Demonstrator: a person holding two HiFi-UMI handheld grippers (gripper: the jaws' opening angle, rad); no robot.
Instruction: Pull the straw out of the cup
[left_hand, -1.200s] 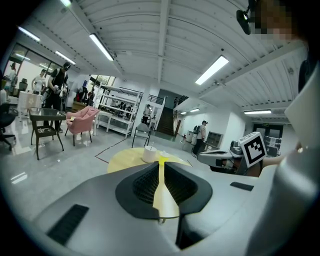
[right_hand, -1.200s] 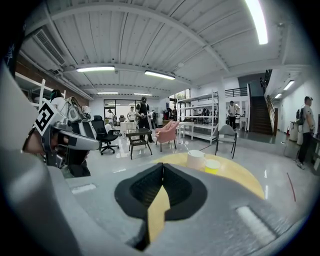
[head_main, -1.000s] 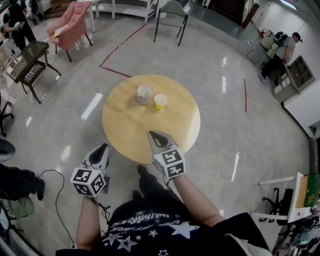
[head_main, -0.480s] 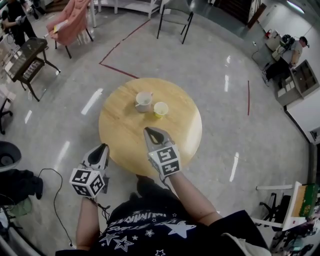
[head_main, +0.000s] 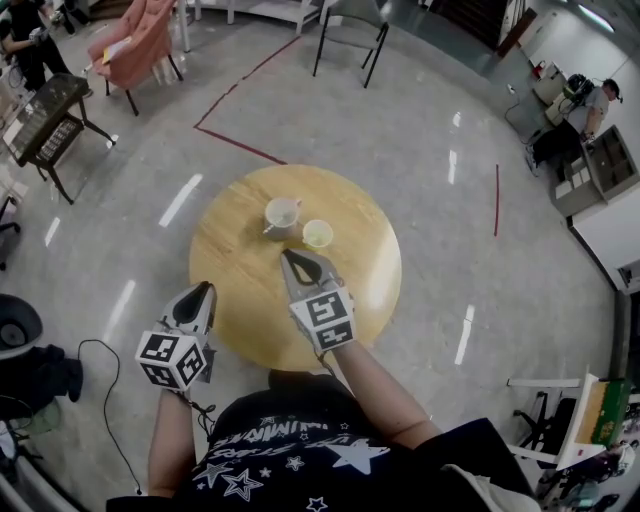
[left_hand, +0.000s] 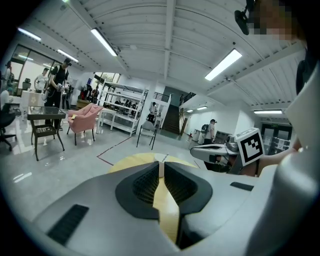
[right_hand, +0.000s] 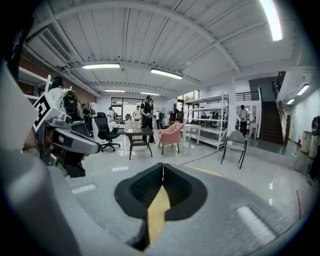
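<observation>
On the round wooden table (head_main: 240, 290) stands a white cup (head_main: 283, 214) with a straw (head_main: 269, 228) leaning out to its left. A pale yellow cup (head_main: 318, 234) stands next to it on the right. My right gripper (head_main: 288, 257) hovers over the table just short of the two cups, jaws shut and empty. My left gripper (head_main: 197, 297) hangs off the table's front left edge, also shut with nothing in it. In the left gripper view, the straw (left_hand: 164, 157) pokes up just past the jaw tips (left_hand: 161, 164).
The table stands alone on a glossy grey floor with red tape lines (head_main: 235, 143). A grey chair (head_main: 350, 30), a pink armchair (head_main: 135, 45) and a dark side table (head_main: 45, 110) stand further back. People stand at the far left and far right.
Both grippers moved forward toward the table. The right gripper's tip is now closer to the cups; the left has come up to the table's edge. Both stayed shut.
</observation>
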